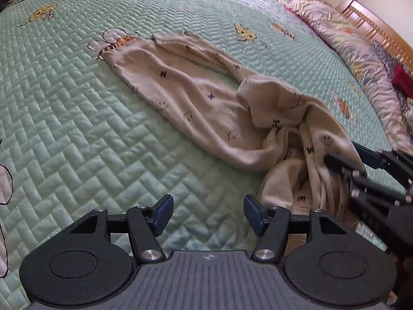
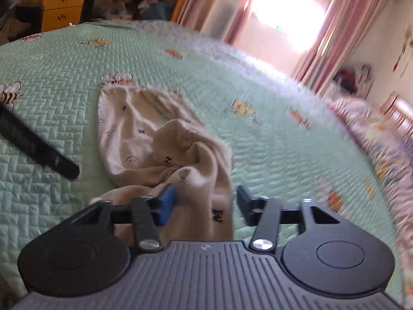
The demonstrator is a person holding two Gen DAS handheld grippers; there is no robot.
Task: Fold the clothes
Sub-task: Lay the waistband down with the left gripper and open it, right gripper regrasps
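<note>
In the left view, one beige garment (image 1: 196, 98) printed with "M" marks is seen lying on the bed (image 1: 77, 129), the left gripper (image 1: 208, 215) open and empty beside it; in the right view, the right gripper (image 2: 206, 204) is seen part open with the cloth loose between its jaws.

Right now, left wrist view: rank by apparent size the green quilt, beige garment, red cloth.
1. green quilt
2. beige garment
3. red cloth, small, but farther off and cut by the frame edge.
</note>
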